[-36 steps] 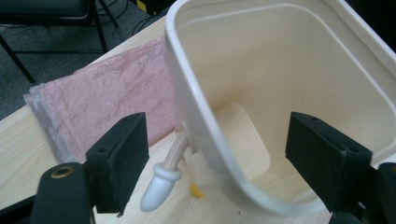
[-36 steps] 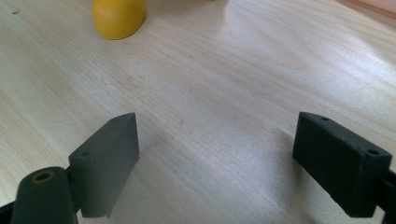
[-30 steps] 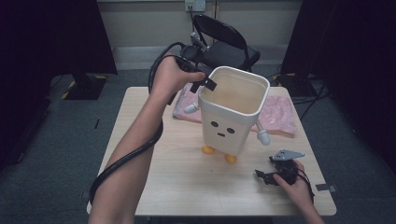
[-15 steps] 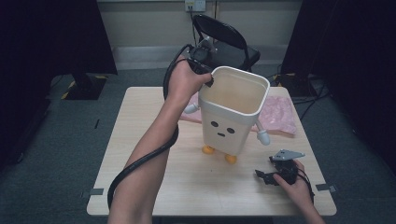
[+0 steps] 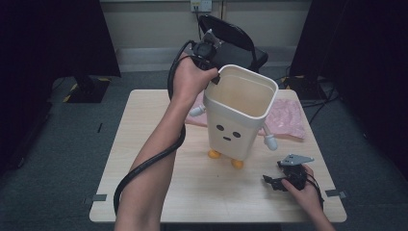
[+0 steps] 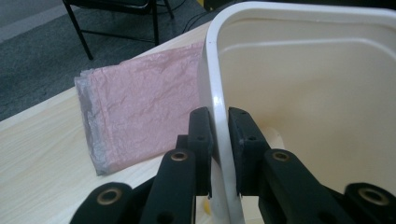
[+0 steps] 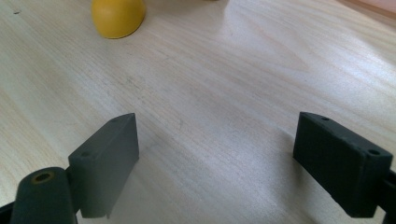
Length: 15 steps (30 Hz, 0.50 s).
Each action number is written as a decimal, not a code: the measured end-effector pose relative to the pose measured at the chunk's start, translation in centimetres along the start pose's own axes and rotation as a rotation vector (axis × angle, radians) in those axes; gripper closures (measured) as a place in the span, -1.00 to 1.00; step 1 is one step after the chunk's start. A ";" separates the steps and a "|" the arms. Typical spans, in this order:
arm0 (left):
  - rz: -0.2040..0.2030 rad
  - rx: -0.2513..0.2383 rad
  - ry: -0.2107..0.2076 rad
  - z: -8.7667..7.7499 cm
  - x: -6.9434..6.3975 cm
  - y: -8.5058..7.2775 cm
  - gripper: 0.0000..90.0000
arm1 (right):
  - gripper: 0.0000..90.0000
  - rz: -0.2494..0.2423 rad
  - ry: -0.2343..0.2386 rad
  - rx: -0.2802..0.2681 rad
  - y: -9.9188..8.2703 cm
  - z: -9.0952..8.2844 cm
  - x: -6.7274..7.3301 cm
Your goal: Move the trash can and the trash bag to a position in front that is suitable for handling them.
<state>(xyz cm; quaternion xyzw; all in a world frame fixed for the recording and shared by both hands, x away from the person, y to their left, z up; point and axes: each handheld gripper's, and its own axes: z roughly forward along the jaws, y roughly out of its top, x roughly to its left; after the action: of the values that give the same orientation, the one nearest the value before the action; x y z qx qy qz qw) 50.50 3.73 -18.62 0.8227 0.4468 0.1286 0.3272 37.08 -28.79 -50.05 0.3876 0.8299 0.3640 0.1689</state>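
A cream bin (image 5: 238,120) with a painted face, small arms and orange feet (image 5: 214,154) stands upright mid-table. My left gripper (image 5: 214,77) comes in over its back-left corner. Its jaws have just been closing, and in the left gripper view (image 6: 219,116) the pads press on both sides of the bin's white rim (image 6: 215,70). My right gripper (image 5: 269,182) rests on the table at the front right. Its jaws (image 7: 217,140) stand wide open over bare wood, an orange foot (image 7: 116,16) ahead of them.
A folded pink plastic bag (image 5: 286,118) lies flat on the wooden table (image 5: 159,144) behind and to the right of the bin, also seen as pink bag (image 6: 144,102). A black chair (image 5: 231,33) stands beyond the far edge.
My left hand moved right from beside the bin to its back-left corner, and the jaws closed onto the rim. The bin and the right hand stayed put.
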 end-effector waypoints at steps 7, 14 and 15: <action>-0.008 0.000 0.007 -0.1 0.0 0.8 0.79 | -0.71 0.002 0.001 0.001 0.0 0.0 0.0; 0.001 -0.013 0.018 0.0 -0.2 0.9 0.81 | -0.71 0.003 0.002 0.001 0.0 0.0 0.0; 0.000 -0.011 0.016 -0.1 -0.1 0.9 0.81 | -0.71 0.002 0.002 0.001 0.0 0.0 0.0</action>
<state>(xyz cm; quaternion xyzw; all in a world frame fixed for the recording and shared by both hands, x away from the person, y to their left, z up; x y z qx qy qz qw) 50.98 3.30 -17.99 0.8198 0.4488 0.1376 0.3279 37.09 -28.80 -50.04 0.3881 0.8299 0.3642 0.1674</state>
